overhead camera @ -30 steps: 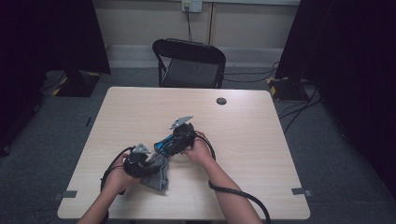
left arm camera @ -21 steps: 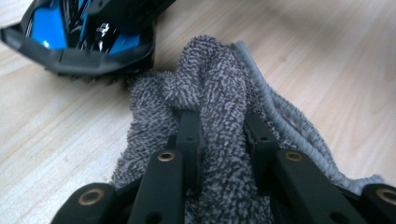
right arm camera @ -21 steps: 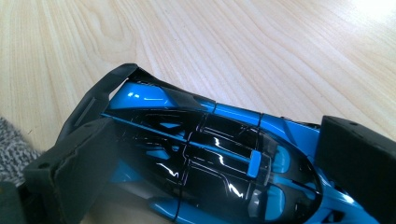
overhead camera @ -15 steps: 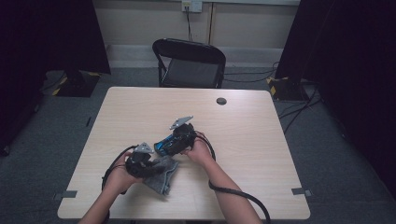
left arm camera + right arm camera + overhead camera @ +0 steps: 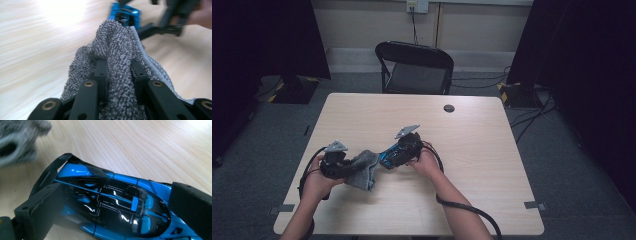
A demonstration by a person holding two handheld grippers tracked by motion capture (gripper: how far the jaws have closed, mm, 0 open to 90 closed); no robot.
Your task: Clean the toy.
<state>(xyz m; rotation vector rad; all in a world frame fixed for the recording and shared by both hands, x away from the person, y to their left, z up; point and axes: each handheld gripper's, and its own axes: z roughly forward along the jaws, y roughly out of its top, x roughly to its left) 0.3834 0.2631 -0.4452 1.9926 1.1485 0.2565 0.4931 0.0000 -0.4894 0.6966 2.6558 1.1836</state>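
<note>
A blue and black toy car (image 5: 112, 202) lies sideways between the two padded jaws of my right gripper (image 5: 118, 203), which is shut on it just above the wooden table (image 5: 492, 165). In the high view this right gripper (image 5: 396, 154) holds the car (image 5: 385, 160) near the table's middle. To its left, my left gripper (image 5: 349, 165) is shut on a grey knitted cloth (image 5: 366, 170). A fold of that cloth (image 5: 117, 50) is pinched between the black jaws of the left gripper (image 5: 119, 63). The cloth's free end hangs close to the car's tail (image 5: 125, 15).
A small black round disc (image 5: 449, 108) sits near the table's far edge. Behind the table stands a black folding chair (image 5: 414, 67). Cables trail from both grippers over the front of the table, and more cables lie on the floor at the right.
My left gripper has moved to the left and a little up with the cloth, which now hangs higher off the table. The right gripper and the car have stayed put.
</note>
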